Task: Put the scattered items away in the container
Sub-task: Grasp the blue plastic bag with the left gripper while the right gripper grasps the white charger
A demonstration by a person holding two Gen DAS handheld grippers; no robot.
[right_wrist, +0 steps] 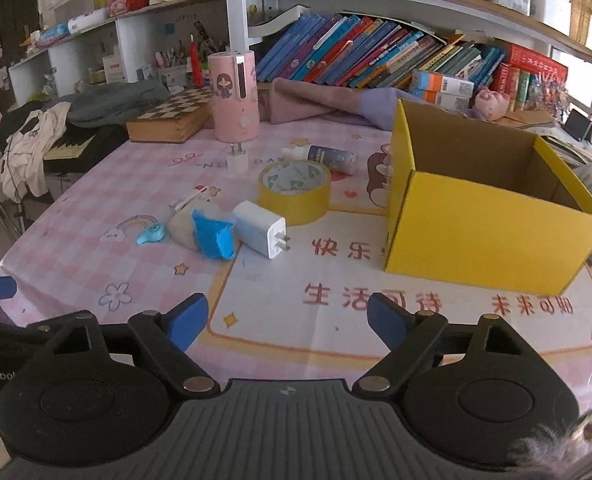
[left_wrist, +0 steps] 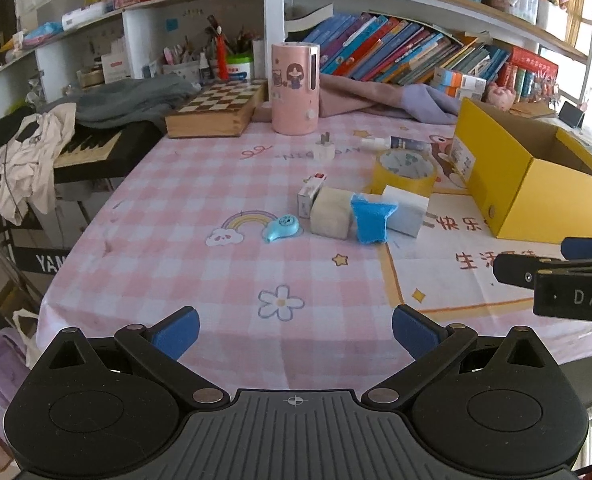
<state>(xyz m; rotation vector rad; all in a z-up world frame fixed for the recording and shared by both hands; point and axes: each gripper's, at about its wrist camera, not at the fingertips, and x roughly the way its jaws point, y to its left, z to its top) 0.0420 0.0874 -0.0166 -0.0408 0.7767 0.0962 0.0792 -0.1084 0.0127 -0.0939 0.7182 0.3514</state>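
**Both grippers held apart over the checked cloth, clutter waiting beside the yellow box**

The left gripper (left_wrist: 296, 330) and the right gripper (right_wrist: 287, 320) each have their blue-padded jaws spread wide, grasping nothing, above the pink checked tablecloth (left_wrist: 183, 208).

The right wrist view looks into the open yellow cardboard box (right_wrist: 492, 224); only bare brown walls show, the floor is hidden. It also reveals the two prongs of the white wall charger (right_wrist: 260, 234), which the left view shows only as a pale block (left_wrist: 406, 210).

The items lie in a cluster just left of the box: a yellow roll of tape (right_wrist: 294, 192), a blue felt scrap (right_wrist: 212, 236) leaning on a beige cube (left_wrist: 331, 213), a small light-blue plastic gadget (left_wrist: 281, 229), a small white carton (left_wrist: 310, 194), a white plug adapter (right_wrist: 236, 159) and a dark-labelled squeeze bottle (right_wrist: 328, 156).

The left view alone shows the other gripper's black finger at its right edge.
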